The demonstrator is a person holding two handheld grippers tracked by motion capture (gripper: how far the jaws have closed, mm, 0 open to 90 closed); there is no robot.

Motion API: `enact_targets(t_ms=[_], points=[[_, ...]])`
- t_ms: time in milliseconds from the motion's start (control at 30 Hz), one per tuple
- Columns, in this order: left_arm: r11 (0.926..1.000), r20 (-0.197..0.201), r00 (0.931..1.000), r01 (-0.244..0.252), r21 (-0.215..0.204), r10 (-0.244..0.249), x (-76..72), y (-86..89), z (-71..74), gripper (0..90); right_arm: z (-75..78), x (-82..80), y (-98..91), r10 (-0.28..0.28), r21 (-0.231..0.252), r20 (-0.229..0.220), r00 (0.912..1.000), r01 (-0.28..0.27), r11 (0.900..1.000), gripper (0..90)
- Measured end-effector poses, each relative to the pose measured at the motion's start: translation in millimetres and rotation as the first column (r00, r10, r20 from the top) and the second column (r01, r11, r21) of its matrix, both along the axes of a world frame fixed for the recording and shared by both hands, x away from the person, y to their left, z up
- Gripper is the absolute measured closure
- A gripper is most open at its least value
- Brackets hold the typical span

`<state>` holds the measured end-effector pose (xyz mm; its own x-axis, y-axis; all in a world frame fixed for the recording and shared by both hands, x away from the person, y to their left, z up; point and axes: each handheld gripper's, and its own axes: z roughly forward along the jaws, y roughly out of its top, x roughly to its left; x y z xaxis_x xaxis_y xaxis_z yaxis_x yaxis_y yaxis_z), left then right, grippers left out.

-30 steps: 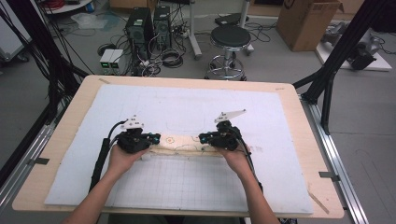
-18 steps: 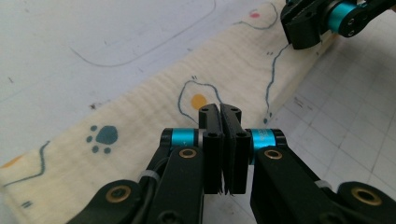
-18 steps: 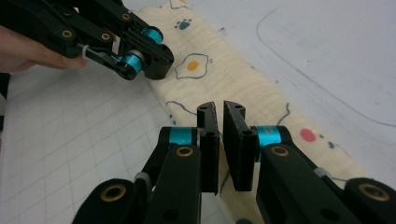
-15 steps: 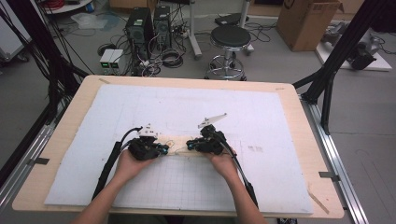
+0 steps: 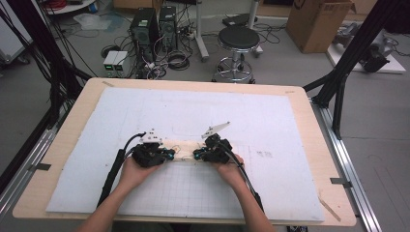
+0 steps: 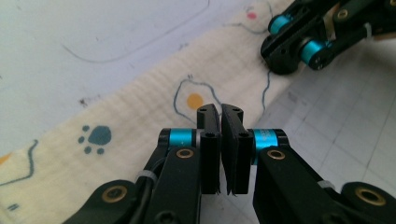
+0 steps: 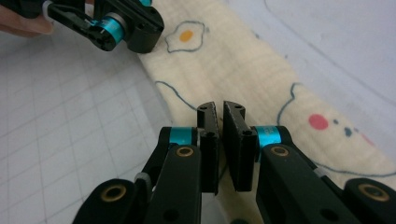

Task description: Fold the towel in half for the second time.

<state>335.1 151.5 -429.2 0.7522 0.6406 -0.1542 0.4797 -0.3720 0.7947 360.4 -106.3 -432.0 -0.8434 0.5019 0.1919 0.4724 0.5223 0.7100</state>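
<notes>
Cream printed cotton cloth (image 5: pixel 185 151) lies folded into a strip at six o'clock on the white-matted surface (image 5: pixel 290 125); left gripper (image 6: pixel 220 122) and right gripper (image 7: pixel 220 122) fingers pinch its edge, nearly closed. Uneven pulling could slip it free.

Tools (image 5: pixel 170 154) closer together, cloth (image 5: pixel 183 150) bunched.

1. Left black two-jaw handheld gripper (image 5: pixel 170 154) — matte black links, cyan anodised collars, brass-coloured pivot bushings, white zip tie; white marker block on top.
2. Right black two-jaw handheld gripper (image 5: pixel 196 154) — same build, carrying a grey three-cornered plate.
3. Thick black cable (image 5: pixel 112 171) trailing from each gripper.
4. Forearms bare, no sleeves visible.
</notes>
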Motion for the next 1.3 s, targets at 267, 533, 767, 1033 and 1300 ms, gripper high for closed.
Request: enact_targets(t_ms=[267, 533, 767, 1033, 1300], points=[[0.9988, -0.013, 0.9998, -0.017, 0.045, 0.017, 8.5, -3.0, -5.8, 86.3, 5.6, 0.9, 5.8, 0.010, 0.009, 0.030, 0.9995, -0.010, 0.9999, 84.7], [0.9941, 0.008, 0.9991, -0.041, 0.101, 0.041, 10.0, 14.2, -6.4, 84.8, -0.5, 1.6, -1.1, 0.010, -0.062, 0.037, 0.9993, -0.008, 0.9981, 83.4], [0.9934, 0.004, 0.9978, -0.067, 0.094, 0.067, 7.8, 37.1, -7.8, 83.5, 0.0, -0.6, -17.0, -0.002, -0.072, 0.064, 0.9980, 0.006, 0.9974, 82.2], [0.9933, 0.008, 0.9967, -0.081, 0.082, 0.080, 5.4, 50.3, -7.8, 82.4, 0.8, -2.2, -37.7, -0.026, -0.078, 0.072, 0.9970, 0.032, 0.9965, 81.8], [0.9939, 0.016, 0.9965, -0.084, 0.072, 0.083, 3.7, 54.6, -8.0, 80.2, 0.1, -2.8, -68.0, -0.073, -0.076, 0.080, 0.9941, 0.079, 0.9939, 80.0]])
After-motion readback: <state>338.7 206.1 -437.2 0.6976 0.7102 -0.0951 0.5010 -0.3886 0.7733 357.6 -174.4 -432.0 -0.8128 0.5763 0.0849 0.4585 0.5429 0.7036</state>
